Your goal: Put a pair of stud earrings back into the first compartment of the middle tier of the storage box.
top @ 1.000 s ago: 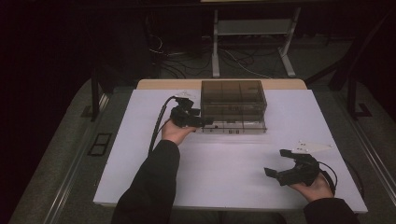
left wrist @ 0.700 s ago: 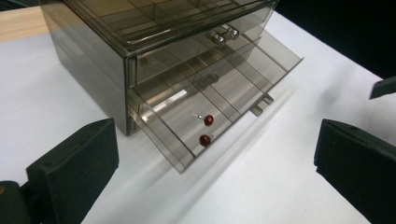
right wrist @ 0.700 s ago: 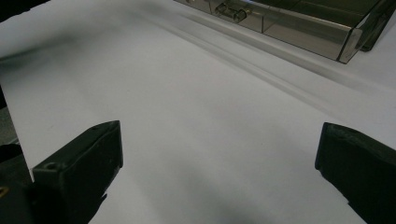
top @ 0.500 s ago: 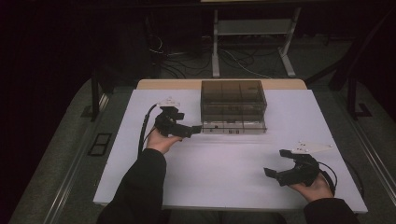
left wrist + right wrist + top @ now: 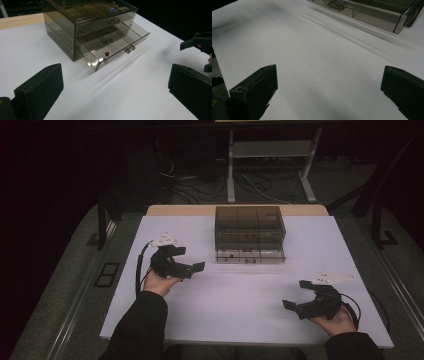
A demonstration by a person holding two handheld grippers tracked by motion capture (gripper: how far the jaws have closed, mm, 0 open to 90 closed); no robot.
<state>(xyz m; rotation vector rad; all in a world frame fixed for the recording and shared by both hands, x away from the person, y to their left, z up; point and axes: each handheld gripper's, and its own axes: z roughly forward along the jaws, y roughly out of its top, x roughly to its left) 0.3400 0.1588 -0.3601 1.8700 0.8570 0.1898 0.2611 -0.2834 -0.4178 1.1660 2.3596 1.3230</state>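
Smoky drawer box (image 5: 87,27), bottom drawer (image 5: 116,51) open, jaws apart

I can read no text, label, brand or number anywhere. The smoky drawer box (image 5: 95,32) ahead of my left jaws seems unmarked, though dimly lit.

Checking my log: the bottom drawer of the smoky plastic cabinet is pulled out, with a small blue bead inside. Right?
Not quite. The bottom drawer of the cabinet is pulled out, but the bead inside is red, not blue, as the left gripper view shows.
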